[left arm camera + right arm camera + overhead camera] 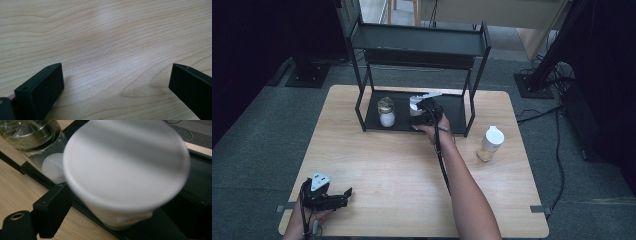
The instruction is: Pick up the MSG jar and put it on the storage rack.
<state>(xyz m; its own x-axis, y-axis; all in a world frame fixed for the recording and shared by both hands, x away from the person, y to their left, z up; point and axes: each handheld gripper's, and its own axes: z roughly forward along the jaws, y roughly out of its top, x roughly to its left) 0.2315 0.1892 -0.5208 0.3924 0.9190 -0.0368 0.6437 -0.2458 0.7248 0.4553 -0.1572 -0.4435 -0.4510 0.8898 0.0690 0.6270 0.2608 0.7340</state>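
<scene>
Right gripper (419, 112) | jaws parted, straddling white-lidded jar (125, 170) on black shelf (452, 107), not pressing | glass jar (386, 112) standing beside | left gripper (339, 196) resting open on table (387, 165)

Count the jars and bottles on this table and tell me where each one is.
3. A glass jar stands on the black rack's bottom shelf; a white-lidded container stands beside it between the right gripper jaws; a white-capped bottle stands on the table, right of the rack.
</scene>
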